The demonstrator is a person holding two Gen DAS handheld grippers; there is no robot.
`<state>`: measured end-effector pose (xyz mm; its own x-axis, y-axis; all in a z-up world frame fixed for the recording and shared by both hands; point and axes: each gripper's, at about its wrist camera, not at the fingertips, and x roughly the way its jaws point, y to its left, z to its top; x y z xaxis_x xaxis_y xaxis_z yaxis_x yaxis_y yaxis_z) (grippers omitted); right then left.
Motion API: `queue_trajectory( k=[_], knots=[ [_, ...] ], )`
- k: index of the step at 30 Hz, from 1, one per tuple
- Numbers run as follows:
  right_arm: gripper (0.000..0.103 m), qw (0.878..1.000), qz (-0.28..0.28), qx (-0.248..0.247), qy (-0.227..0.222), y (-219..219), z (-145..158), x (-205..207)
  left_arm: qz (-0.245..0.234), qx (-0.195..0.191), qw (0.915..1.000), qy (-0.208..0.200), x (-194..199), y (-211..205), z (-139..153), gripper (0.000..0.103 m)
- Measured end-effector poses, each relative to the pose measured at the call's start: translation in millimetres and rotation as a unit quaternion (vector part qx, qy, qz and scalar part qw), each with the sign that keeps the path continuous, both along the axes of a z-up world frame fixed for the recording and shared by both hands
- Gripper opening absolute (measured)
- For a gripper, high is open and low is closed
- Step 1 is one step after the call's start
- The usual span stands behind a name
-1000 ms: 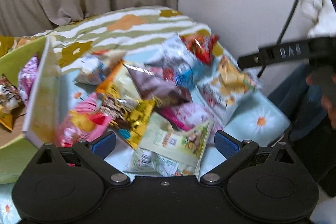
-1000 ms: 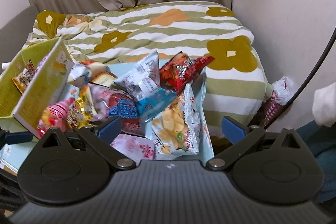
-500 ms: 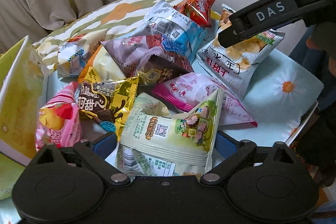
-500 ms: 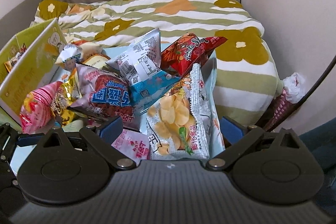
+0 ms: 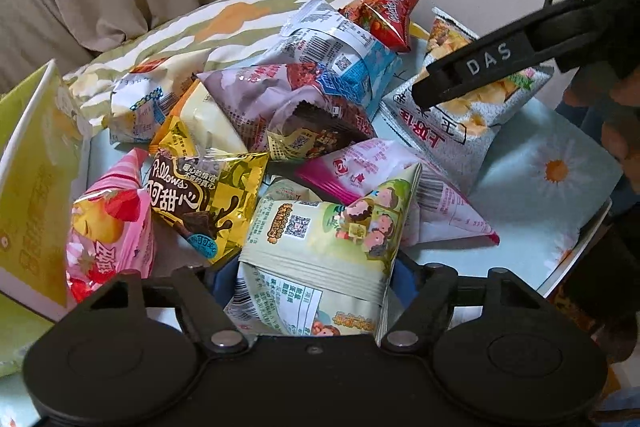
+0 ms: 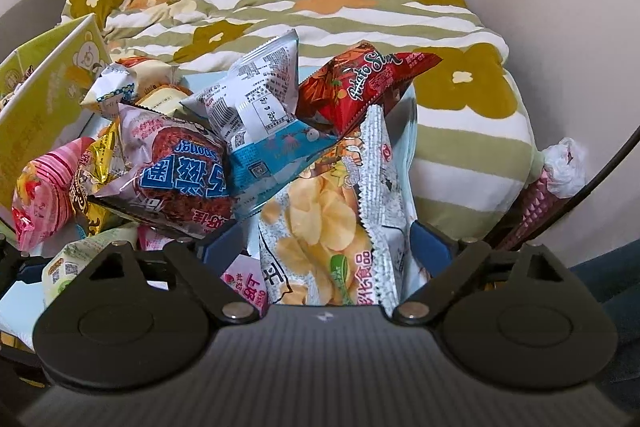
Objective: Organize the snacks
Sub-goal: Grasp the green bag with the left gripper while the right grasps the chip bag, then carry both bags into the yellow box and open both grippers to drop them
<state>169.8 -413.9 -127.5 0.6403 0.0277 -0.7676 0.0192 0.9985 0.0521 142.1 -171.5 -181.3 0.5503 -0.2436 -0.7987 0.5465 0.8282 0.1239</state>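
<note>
A pile of snack bags lies on a light blue daisy cloth [image 5: 552, 187]. My left gripper [image 5: 308, 275] is open, its jaws on either side of a pale green cartoon snack bag [image 5: 320, 247]. My right gripper [image 6: 328, 251] is open around a grey potato chip bag [image 6: 328, 223]; one of its fingers [image 5: 472, 67] shows over that bag [image 5: 448, 131] in the left wrist view. Around them lie a gold Pillows bag [image 5: 200, 195], a pink strawberry bag [image 5: 108, 227], a mauve bag [image 6: 176, 167], a blue and white bag [image 6: 264, 123] and a red Potato Stix bag [image 6: 360, 87].
A yellow-green box [image 5: 36, 187] with its flap up stands at the left, also in the right wrist view [image 6: 44, 107]. A striped flowered blanket [image 6: 360, 11] lies behind the pile. Curtains and a wall are at the back. A pink cone-shaped thing [image 6: 540, 199] sits at the right.
Both grippers have moved forward into the pile. The green bag now lies between my left jaws and the chip bag between my right jaws, and the jaws have drawn closer.
</note>
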Motion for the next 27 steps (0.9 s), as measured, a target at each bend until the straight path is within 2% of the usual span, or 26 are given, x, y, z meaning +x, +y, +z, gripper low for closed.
queue_trajectory(
  k=[9,14,18,27],
  knots=[
    [0.102,1.0,0.01,-0.016,0.007,7,-7,13,0.008,-0.026,0.9996,-0.004,-2,4,16,0.077],
    [0.088,0.999,0.014,-0.041,0.01,11,-11,12,0.013,-0.031,0.9994,-0.003,-6,6,19,0.077],
    [0.077,0.999,0.009,-0.028,0.014,6,-9,7,0.015,-0.036,0.9992,-0.007,-11,8,25,0.077],
    [0.076,1.0,-0.009,-0.023,-0.011,-2,27,-20,0.025,-0.053,0.9978,-0.031,-27,11,54,0.077]
  ],
)
